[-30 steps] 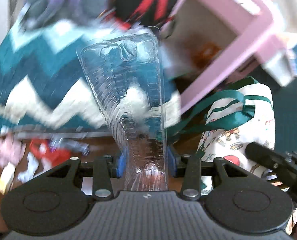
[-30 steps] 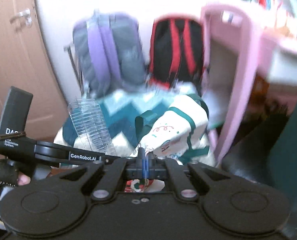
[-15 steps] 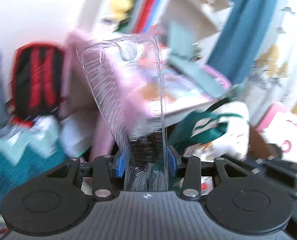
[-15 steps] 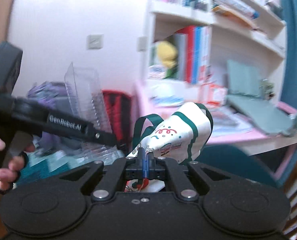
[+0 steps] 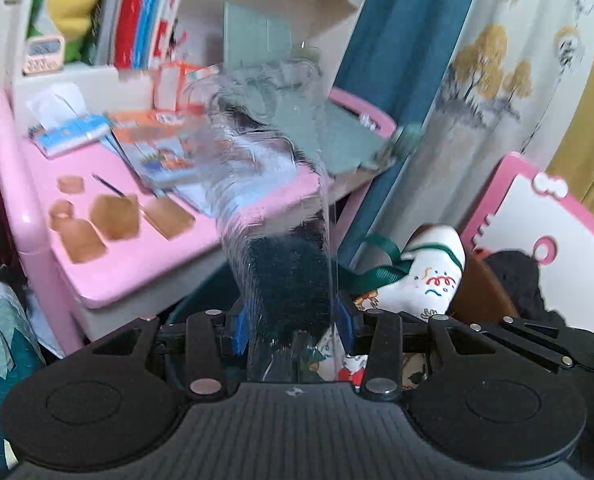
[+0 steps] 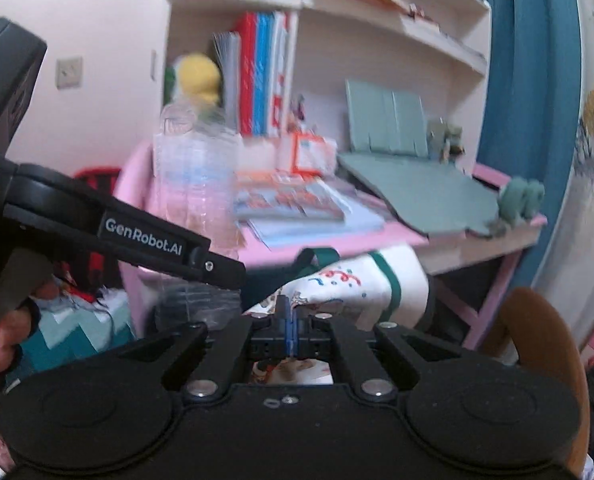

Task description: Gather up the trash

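My left gripper (image 5: 293,322) is shut on a crushed clear plastic bottle (image 5: 273,184) that stands up between its blue pads. The bottle also shows in the right wrist view (image 6: 195,184), held by the left gripper (image 6: 221,270) at left. My right gripper (image 6: 287,330) is shut on the edge of a white tote bag with green straps (image 6: 353,284) and holds it up. The bag also shows in the left wrist view (image 5: 429,276), just right of the bottle.
A pink desk (image 5: 145,248) with books, papers and a grey folder stands ahead, under white shelves (image 6: 337,52). A blue curtain (image 5: 401,64) hangs at right. A brown chair back (image 6: 537,332) and a pink-framed board (image 5: 545,220) stand at right.
Both grippers have risen and swung right, from the backpacks and zigzag blanket near the floor up to the pink desk and shelves. Bottle and bag stay gripped.
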